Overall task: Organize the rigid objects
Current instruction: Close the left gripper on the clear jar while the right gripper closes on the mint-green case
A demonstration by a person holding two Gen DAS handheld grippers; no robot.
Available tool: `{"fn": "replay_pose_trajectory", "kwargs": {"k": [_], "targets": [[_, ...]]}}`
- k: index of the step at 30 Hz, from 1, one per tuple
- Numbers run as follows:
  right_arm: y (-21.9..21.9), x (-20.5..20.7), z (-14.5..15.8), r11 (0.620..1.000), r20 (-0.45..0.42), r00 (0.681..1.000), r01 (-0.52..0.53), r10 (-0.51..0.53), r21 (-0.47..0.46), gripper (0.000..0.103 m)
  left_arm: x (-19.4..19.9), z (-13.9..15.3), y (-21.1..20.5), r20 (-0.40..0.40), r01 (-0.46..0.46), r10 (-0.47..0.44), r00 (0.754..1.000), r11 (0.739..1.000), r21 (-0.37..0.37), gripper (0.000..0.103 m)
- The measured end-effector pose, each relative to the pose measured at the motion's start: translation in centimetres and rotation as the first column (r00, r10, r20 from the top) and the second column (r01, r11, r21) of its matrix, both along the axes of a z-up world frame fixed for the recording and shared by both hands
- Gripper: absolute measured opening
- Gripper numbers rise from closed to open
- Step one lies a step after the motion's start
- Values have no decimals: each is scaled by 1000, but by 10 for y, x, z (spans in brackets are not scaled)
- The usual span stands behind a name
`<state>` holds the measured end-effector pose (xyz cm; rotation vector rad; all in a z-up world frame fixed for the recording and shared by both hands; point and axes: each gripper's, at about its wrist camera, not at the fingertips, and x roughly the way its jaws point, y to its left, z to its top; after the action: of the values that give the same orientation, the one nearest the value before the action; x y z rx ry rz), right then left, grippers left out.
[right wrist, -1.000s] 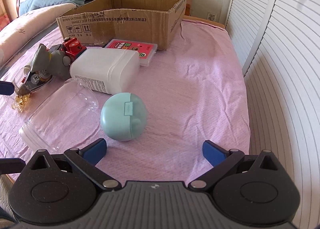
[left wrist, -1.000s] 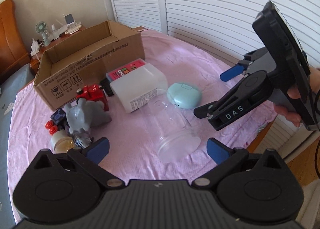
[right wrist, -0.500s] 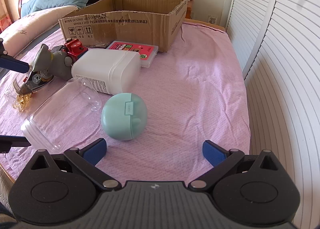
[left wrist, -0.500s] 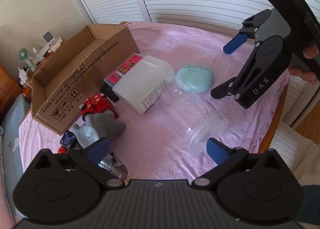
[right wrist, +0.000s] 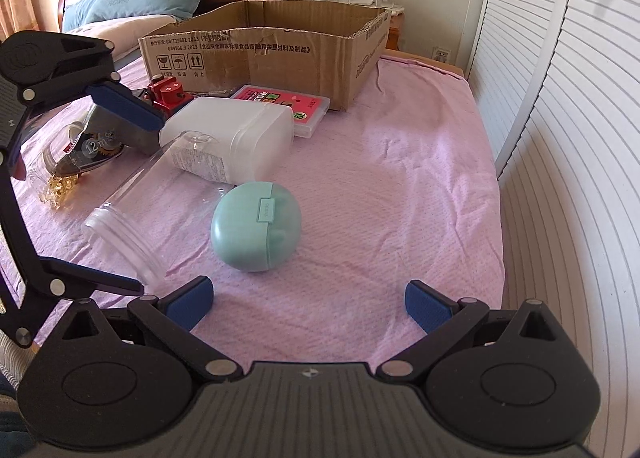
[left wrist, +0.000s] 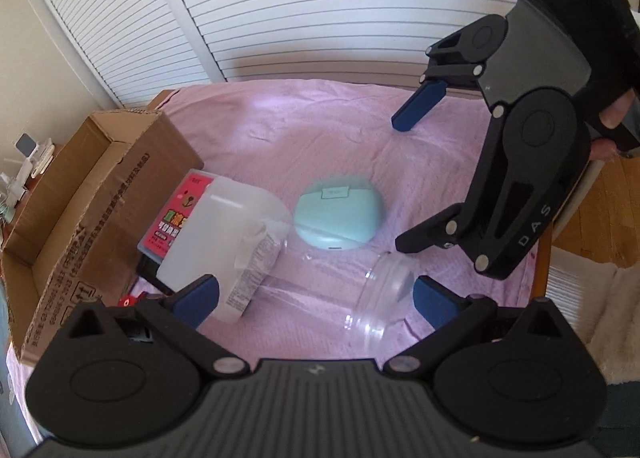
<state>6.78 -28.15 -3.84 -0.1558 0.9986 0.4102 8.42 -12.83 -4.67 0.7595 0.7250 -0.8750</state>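
Pink cloth (right wrist: 400, 178) covers the counter where a clear jar (left wrist: 320, 290) lies on its side at 6 o'clock between the left gripper's (left wrist: 316, 300) wide-apart jaws, so a careless pinch could roll it against the teal case (right wrist: 256, 232), while the right gripper (right wrist: 308, 304) hovers with jaws apart and empty.

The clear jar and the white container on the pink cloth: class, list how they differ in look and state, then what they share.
The clear jar is see-through and round; the white container is cloudy white and boxier, with rounded corners. The clear jar's mouth is open with no lid on it; the white container's end looks closed. The white container carries a printed label; none shows on the clear jar. Both lie on their sides on the pink cloth, touching.
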Motion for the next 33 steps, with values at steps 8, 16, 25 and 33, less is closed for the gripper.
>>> {"fn": "replay_pose_trajectory", "kwargs": {"k": [8, 16, 25, 33], "targets": [[1, -2, 0, 1000, 3, 1000, -5, 5, 3, 103, 2, -3, -7, -22, 97, -98, 995, 995, -5, 102], [1, -3, -1, 1000, 14, 1000, -8, 8, 6, 103, 6, -3, 4, -84, 47, -52, 995, 997, -65, 102], [1, -5, 0, 1000, 12, 1000, -11, 11, 7, 103, -6, 5, 23, -127, -172, 156, 980, 977, -123, 97], [13, 4, 0, 999, 5, 999, -38, 38, -3, 102, -21, -3, 45, -143, -320, 301, 943, 937, -139, 97]]}}
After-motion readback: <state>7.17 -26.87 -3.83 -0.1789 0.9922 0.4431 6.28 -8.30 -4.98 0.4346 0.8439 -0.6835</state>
